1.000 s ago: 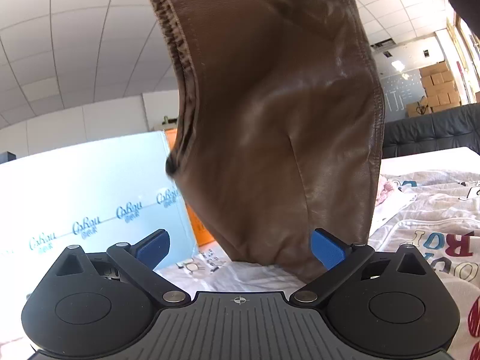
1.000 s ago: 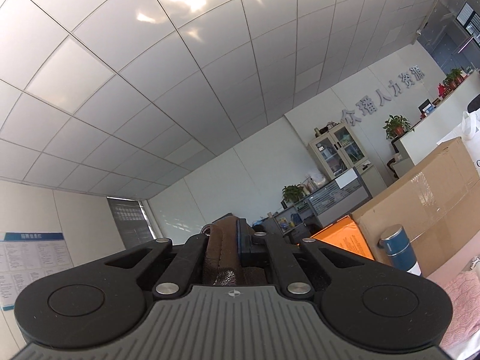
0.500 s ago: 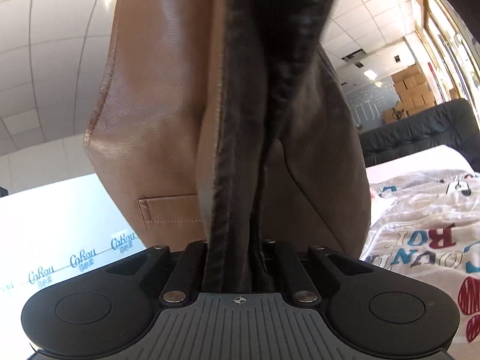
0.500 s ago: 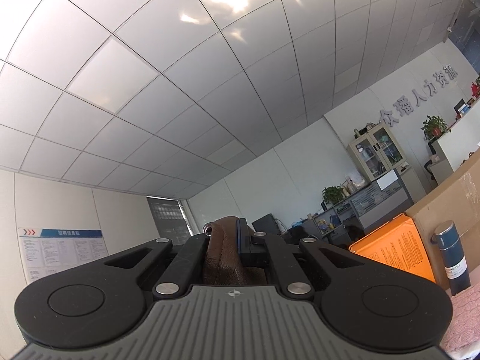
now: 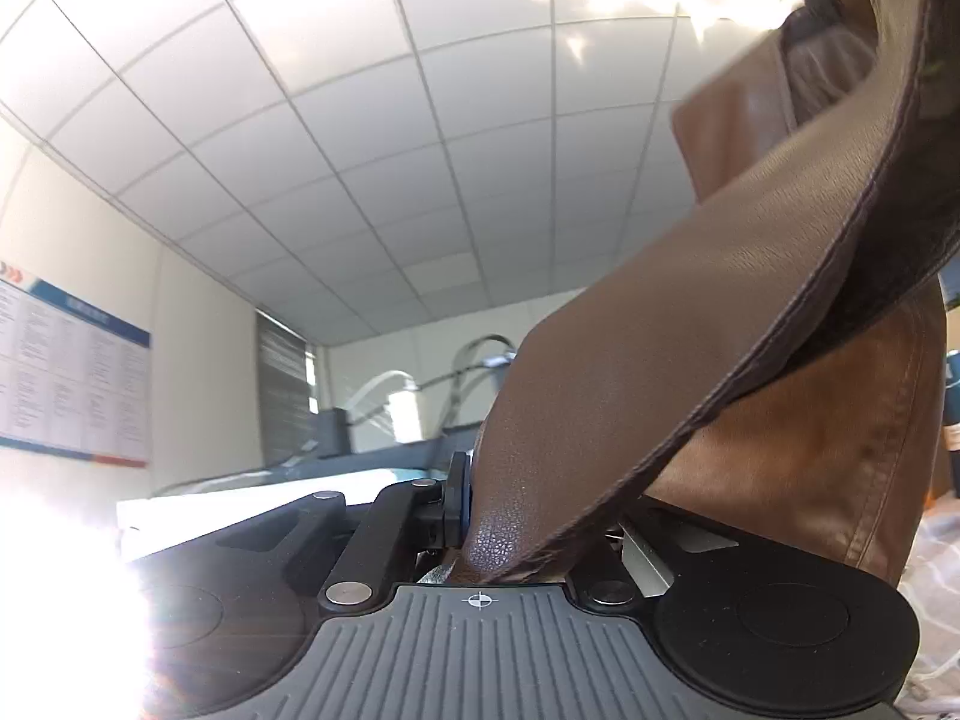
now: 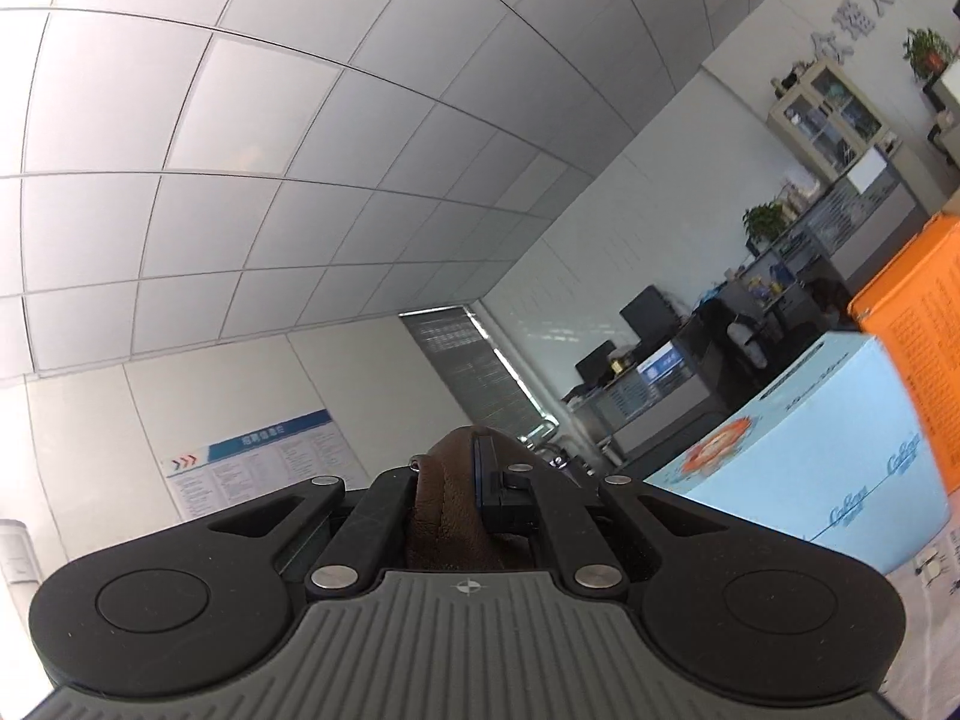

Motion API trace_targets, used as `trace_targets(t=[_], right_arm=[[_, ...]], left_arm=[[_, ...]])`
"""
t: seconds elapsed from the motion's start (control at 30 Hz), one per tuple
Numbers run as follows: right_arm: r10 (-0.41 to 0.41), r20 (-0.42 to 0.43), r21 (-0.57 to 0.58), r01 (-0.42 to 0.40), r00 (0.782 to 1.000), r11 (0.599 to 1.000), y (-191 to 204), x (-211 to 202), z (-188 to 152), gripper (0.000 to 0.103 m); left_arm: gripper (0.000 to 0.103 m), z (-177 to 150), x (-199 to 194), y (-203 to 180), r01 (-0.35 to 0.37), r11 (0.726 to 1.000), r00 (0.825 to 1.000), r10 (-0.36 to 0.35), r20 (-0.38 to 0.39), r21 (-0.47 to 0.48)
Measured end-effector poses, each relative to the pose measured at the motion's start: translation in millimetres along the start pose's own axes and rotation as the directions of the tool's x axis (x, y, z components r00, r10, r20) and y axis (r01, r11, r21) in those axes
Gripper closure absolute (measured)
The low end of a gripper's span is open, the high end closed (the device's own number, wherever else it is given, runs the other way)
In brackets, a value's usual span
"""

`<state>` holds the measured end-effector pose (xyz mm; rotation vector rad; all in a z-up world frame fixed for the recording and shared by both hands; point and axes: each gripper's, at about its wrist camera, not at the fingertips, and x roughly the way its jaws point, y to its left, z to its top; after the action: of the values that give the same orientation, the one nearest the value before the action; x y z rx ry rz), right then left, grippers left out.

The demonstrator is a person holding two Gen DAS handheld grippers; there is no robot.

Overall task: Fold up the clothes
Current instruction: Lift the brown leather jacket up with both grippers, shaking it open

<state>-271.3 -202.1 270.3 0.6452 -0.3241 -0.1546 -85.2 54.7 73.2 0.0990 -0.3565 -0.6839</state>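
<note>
A brown leather jacket (image 5: 750, 324) hangs in the air and stretches from my left gripper (image 5: 516, 516) up to the top right of the left wrist view. My left gripper is shut on an edge of the jacket, and its right finger is hidden by the leather. My right gripper (image 6: 465, 480) is shut on a brown bunched part of the same jacket (image 6: 444, 510). Both wrist cameras point up at the ceiling.
A light blue box (image 6: 810, 462) and an orange box (image 6: 918, 348) stand at the right of the right wrist view. A printed bedsheet (image 5: 936, 546) shows at the right edge of the left wrist view. Office desks with monitors (image 6: 660, 360) lie behind.
My left gripper went from open below the jacket to shut on its edge, then swung so the jacket stretches off to the upper right. My right gripper turned left, still holding the jacket.
</note>
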Motion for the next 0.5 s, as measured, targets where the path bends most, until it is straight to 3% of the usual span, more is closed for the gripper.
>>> trace_targets(t=[0.1,0.2,0.27,0.33,0.4,0.5], right_arm=[[-0.008,-0.063,0.1,0.015,0.998,0.995,-21.2,16.0,-8.0,0.101],[-0.029,-0.095,0.145,0.043,0.995,0.988,-50.1,5.0,-16.0,0.101],[-0.067,-0.108,0.157,0.083,0.992,0.984,-70.2,-13.4,-21.2,0.101],[-0.118,-0.12,0.165,0.137,0.986,0.977,-91.6,-36.4,-26.6,0.101],[-0.18,-0.116,0.183,0.199,0.977,0.963,-113.8,-60.5,-31.0,0.101],[-0.306,-0.108,0.226,0.323,0.946,0.919,-150.3,-105.7,-38.0,0.101]], left_arm=[[0.1,6.5,-33.9,24.1,-0.008,1.0,0.999,0.007,0.049,0.024],[0.1,8.4,-67.6,24.7,0.116,0.986,0.992,-0.122,0.044,0.123],[0.101,8.8,-88.9,20.1,0.265,0.955,0.963,-0.27,0.018,0.129],[0.101,7.7,-108.2,10.9,0.415,0.902,0.909,-0.417,-0.008,0.116],[0.101,4.5,-123.9,-7.4,0.546,0.831,0.837,-0.545,-0.039,0.106],[0.102,-7.9,-131.1,-41.3,0.715,0.698,0.699,-0.711,-0.079,0.041]])
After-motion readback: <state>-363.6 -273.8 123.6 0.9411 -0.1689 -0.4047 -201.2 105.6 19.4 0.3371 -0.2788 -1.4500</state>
